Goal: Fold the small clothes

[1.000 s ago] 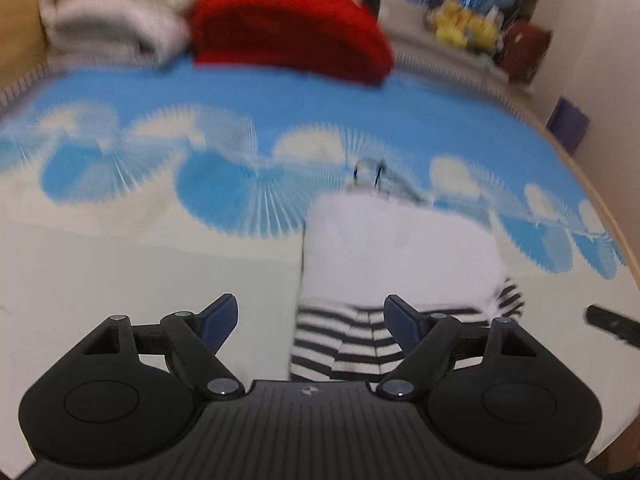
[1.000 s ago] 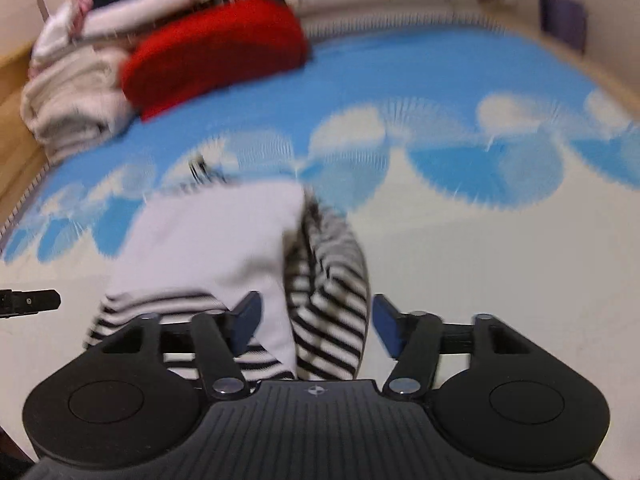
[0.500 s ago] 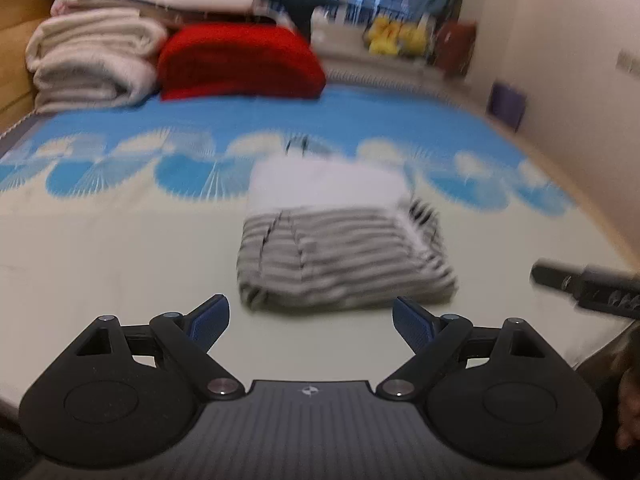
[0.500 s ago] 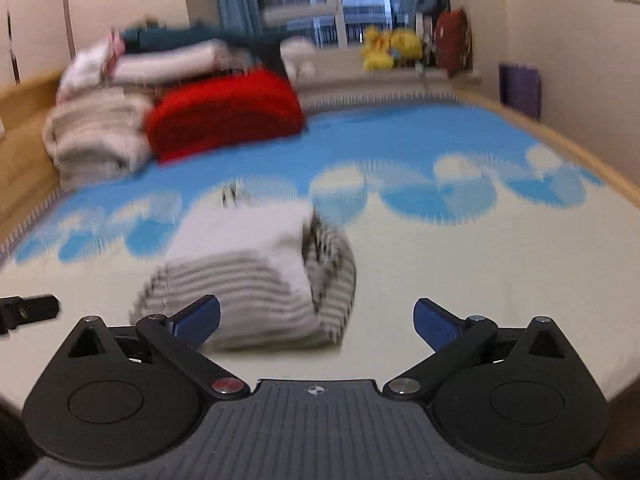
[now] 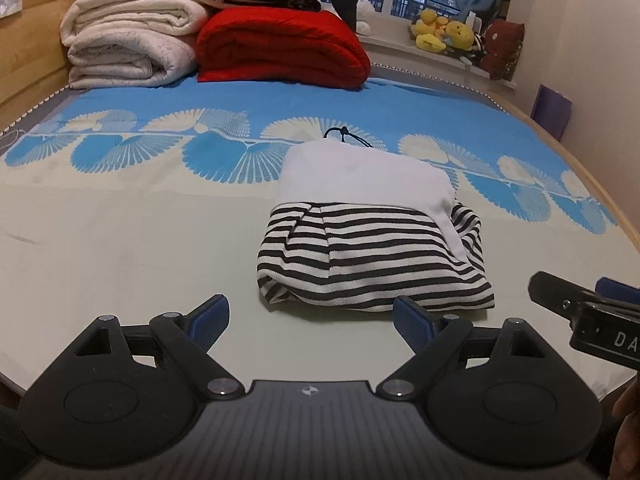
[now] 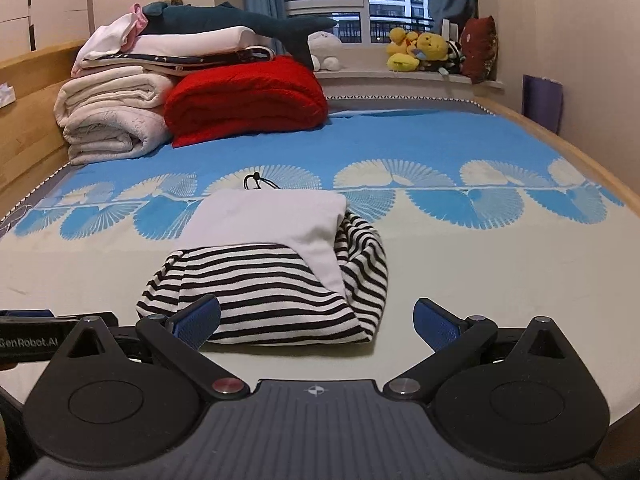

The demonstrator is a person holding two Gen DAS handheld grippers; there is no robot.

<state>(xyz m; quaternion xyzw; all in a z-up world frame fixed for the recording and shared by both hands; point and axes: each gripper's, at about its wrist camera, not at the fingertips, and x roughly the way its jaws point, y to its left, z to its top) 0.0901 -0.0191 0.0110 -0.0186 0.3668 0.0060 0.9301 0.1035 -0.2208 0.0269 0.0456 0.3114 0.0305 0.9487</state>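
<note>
Both tools are held level, jaws spread and empty: left tool (image 5: 310,320), right tool (image 6: 316,320), before the folded garment (image 6: 276,276) on the bed (image 6: 480,280).

1. The bed (image 5: 120,248) has a cover with a cream front part and a blue part with fan shapes behind.
2. A folded striped garment (image 5: 372,248) lies on the cream part.
3. A red blanket (image 5: 280,48) and cream blankets (image 5: 128,44) lie at the far end, side by side.
</note>
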